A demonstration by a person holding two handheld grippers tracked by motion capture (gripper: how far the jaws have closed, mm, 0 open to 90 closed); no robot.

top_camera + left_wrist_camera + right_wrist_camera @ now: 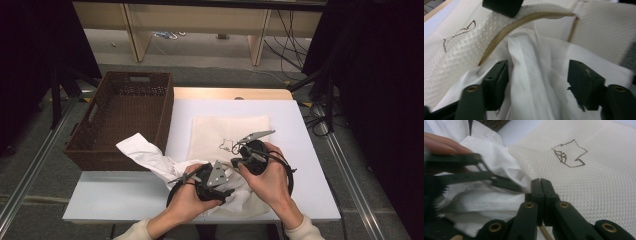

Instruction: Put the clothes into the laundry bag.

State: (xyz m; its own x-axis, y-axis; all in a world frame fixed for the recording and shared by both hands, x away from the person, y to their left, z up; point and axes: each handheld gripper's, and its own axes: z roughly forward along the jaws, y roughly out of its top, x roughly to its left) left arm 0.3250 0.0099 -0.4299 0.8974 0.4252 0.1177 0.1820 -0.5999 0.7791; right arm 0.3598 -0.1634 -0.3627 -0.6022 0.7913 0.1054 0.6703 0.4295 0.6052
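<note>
At the desk's (300, 130) six o'clock edge: right tongs (541, 185) pinch the mesh bag's (584, 182) mouth; left tongs (537, 80), wide, straddle the half-inserted white shirt (531, 75).

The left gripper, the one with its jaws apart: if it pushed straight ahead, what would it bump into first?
Probably the crumpled white shirt lying between the left gripper's open jaws. Just beyond, by the look of it, comes the cream mesh zip bag, whose edge the right gripper pinches.
</note>
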